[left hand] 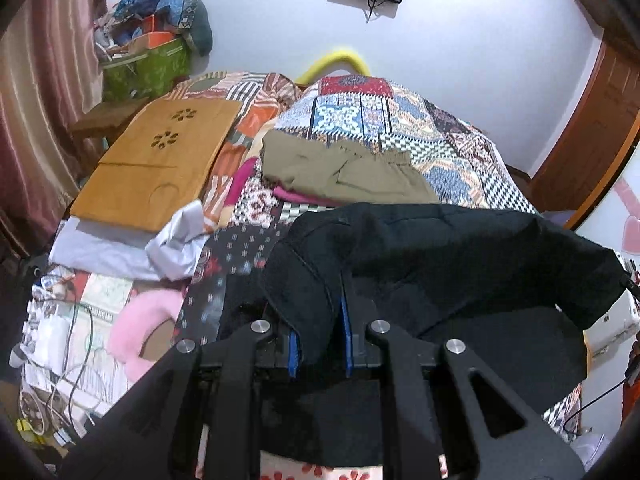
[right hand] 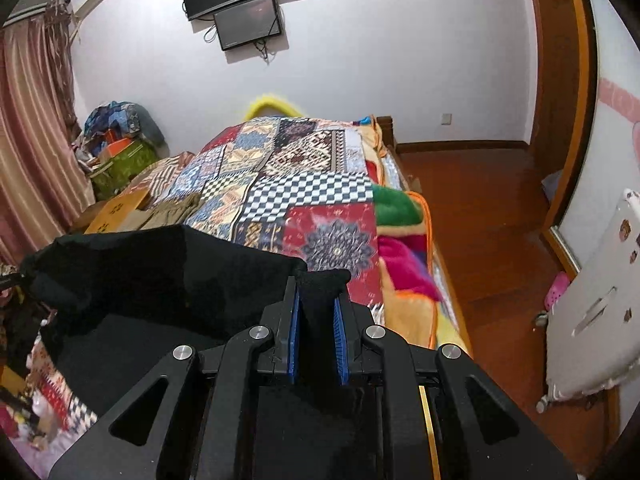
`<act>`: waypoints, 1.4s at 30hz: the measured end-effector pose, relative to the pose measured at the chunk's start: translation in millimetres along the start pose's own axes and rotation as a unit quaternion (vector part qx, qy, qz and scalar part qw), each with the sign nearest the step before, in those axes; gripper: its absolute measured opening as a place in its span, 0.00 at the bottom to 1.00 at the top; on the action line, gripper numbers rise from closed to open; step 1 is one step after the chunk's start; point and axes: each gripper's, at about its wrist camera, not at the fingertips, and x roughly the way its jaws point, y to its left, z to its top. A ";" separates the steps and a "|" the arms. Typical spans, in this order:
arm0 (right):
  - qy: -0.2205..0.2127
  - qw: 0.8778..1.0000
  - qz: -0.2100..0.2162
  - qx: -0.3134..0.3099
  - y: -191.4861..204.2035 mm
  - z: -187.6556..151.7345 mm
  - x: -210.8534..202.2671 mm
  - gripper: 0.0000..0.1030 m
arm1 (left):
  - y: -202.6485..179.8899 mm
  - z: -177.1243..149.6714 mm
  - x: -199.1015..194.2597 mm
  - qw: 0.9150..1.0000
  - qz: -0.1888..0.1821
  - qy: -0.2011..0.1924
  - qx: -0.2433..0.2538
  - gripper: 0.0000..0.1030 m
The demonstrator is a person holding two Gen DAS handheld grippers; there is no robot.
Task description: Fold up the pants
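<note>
1. Black linkage arms of the left gripper (left hand: 318,340) fill the bottom of its view; its blue pads (left hand: 293,354) stand narrow, pinching a bunched corner of the black pants (left hand: 460,256).
2. From that pinch the pants stretch away to the right as a raised, sagging band, hanging over the near end of the bed (left hand: 472,168).
3. At the band's far right end a bit of dark gear shows, too small to tell clearly.
4. In the right wrist view, the right gripper (right hand: 316,340) has its blue pads (right hand: 294,344) likewise narrow, clamped on another corner of the pants (right hand: 160,272), with a tuft of cloth poking up beyond the fingertips.
5. There the cloth runs off to the left, its top edge lifted and its body drooping below.
6. Beyond the pants, folded olive clothes (left hand: 340,168) lie on a magenta piece (left hand: 296,194) atop the patchwork quilt (right hand: 304,184).
7. A wooden lap board (left hand: 160,164) lies on the bed's left part, resting on pale grey cloth (left hand: 120,248).
8. A pink cushion (left hand: 140,328) and tangled cables (left hand: 76,380) sit lower left, near the bed's edge.
9. A green bag (left hand: 148,68) heaped with stuff stands by the curtain (left hand: 48,92).
10. Two dark screens (right hand: 244,4) hang on the far wall.
11. Wooden floor (right hand: 492,216) and a doorframe (right hand: 568,92) lie right of the bed.
</note>
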 end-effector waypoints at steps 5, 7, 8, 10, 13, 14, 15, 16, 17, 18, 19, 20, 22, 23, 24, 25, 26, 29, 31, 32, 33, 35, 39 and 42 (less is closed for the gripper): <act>0.015 1.000 0.010 0.000 0.9 -26.4 -6.7 0.13 | 3.8 -29.6 0.9 1.000 0.004 0.016 0.007 0.17; 0.022 1.000 0.012 0.000 0.8 -38.8 -9.2 0.13 | 6.2 -39.4 3.2 1.000 0.008 0.023 0.010 0.17; 0.026 1.000 0.012 0.002 -0.1 -45.1 -10.5 0.13 | 7.8 -47.7 4.9 0.999 0.011 0.029 0.010 0.18; 0.034 0.999 0.011 0.007 -2.0 -53.9 -10.5 0.13 | 11.6 -57.3 7.9 0.999 0.013 0.036 0.007 0.19; 0.046 0.999 0.009 0.014 -6.7 -68.2 -10.9 0.13 | 18.1 -73.8 14.4 0.999 0.015 0.049 -0.002 0.19; 0.051 0.999 0.007 0.017 -8.4 -73.2 -10.9 0.13 | 20.0 -79.7 16.8 0.998 0.015 0.053 -0.005 0.20; 0.056 0.998 0.006 0.020 -10.7 -77.5 -10.2 0.13 | 20.7 -83.8 18.0 0.998 0.016 0.055 -0.006 0.20; 0.060 0.998 0.006 0.021 -12.3 -81.4 -9.7 0.13 | 21.6 -88.1 18.7 0.998 0.017 0.058 -0.006 0.21; 0.065 0.998 0.005 0.023 -13.8 -85.9 -9.1 0.13 | 22.1 -92.7 19.4 0.998 0.020 0.060 -0.005 0.22; 0.069 0.997 0.004 0.023 -14.4 -90.0 -8.4 0.13 | 22.7 -96.6 19.2 0.998 0.021 0.062 -0.005 0.23; 0.074 0.997 0.002 0.023 -15.0 -93.5 -7.3 0.13 | 23.8 -99.4 19.0 0.998 0.021 0.063 -0.005 0.24; 0.079 0.997 -0.002 0.021 -14.5 -97.5 -6.1 0.13 | 25.0 -102.5 18.5 0.998 0.023 0.064 -0.005 0.27; 0.089 0.996 -0.005 0.018 -14.7 -104.2 -3.4 0.13 | 29.0 -108.3 16.7 0.997 0.026 0.067 -0.010 0.30; 0.094 0.995 -0.005 0.018 -14.9 -108.2 -2.4 0.13 | 30.2 -110.1 16.4 0.997 0.027 0.069 -0.012 0.33; 0.100 0.995 -0.004 0.020 -16.1 -111.2 -1.3 0.13 | 31.5 -111.9 15.3 0.997 0.028 0.070 -0.012 0.37; 0.104 0.994 -0.004 0.023 -18.0 -114.1 -0.9 0.14 | 32.6 -114.1 13.8 0.997 0.031 0.071 -0.012 0.38; 0.106 0.994 -0.005 0.026 -20.2 -116.0 -0.6 0.15 | 32.9 -115.4 12.7 0.997 0.033 0.072 -0.012 0.40; 0.115 0.993 -0.004 0.033 -26.8 -121.7 -3.0 0.17 | 31.9 -117.7 7.3 0.996 0.038 0.075 -0.008 0.40; 0.120 0.992 -0.006 0.032 -30.4 -124.3 -7.6 0.19 | 28.5 -117.6 2.8 0.996 0.046 0.076 0.000 0.40; 0.123 0.992 -0.008 0.030 -30.7 -124.7 -8.8 0.20 | 27.1 -117.3 0.8 0.996 0.049 0.077 0.002 0.40; 0.125 0.992 -0.011 0.027 -30.7 -124.5 -10.0 0.23 | 26.1 -117.1 -1.3 0.996 0.052 0.078 0.004 0.40; 0.128 0.991 -0.020 0.019 -32.4 -125.6 -15.0 0.28 | 22.5 -115.1 -7.6 0.995 0.059 0.079 0.014 0.40; 0.132 0.991 -0.022 0.025 -41.1 -125.3 -24.1 0.33 | 17.5 -107.6 -21.8 0.995 0.073 0.070 0.027 0.40; 0.137 0.990 -0.020 0.022 -43.9 -125.0 -30.1 0.35 | 14.8 -99.3 -32.2 0.994 0.082 0.062 0.030 0.40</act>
